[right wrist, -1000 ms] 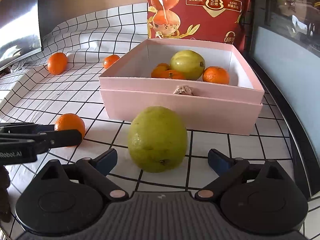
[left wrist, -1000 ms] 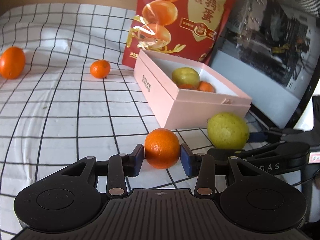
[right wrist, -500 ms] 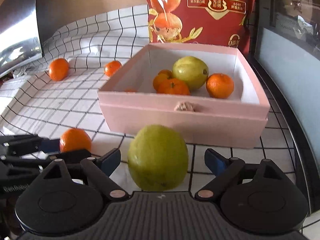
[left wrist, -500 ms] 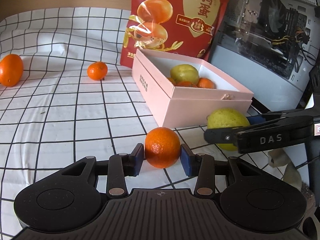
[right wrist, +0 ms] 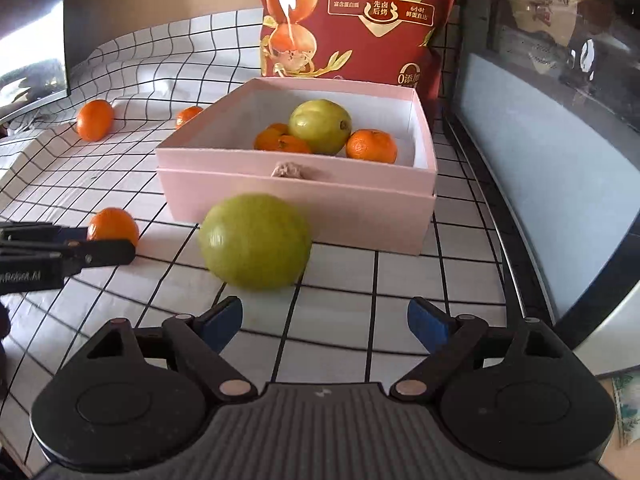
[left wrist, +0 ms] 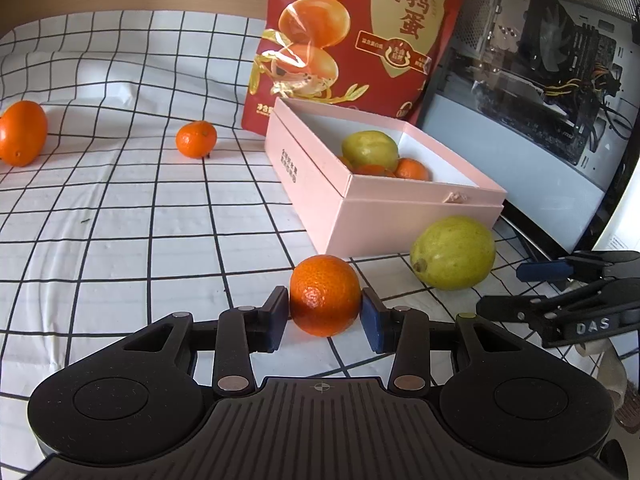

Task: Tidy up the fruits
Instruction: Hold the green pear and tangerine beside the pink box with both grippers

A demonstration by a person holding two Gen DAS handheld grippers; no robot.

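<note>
My left gripper (left wrist: 325, 316) is shut on an orange tangerine (left wrist: 325, 295), held just above the checked cloth in front of the pink box (left wrist: 384, 216). My right gripper (right wrist: 325, 320) is open and empty; a green guava (right wrist: 255, 241) lies on the cloth just beyond its fingertips, apart from them. The guava also shows in the left wrist view (left wrist: 454, 253), with the right gripper (left wrist: 560, 280) behind it. The pink box (right wrist: 296, 196) holds one green guava (right wrist: 320, 126) and several tangerines.
Two more tangerines lie far left on the cloth (left wrist: 22, 132) (left wrist: 196, 139). A red snack bag (left wrist: 352, 36) stands behind the box. A glass computer case (left wrist: 540, 80) lines the right side, and a dark monitor edge (right wrist: 32, 32) stands at the left.
My right gripper has pulled back and up from the guava, which now lies beyond its fingertips instead of between them. My left gripper still holds the tangerine, raised slightly.
</note>
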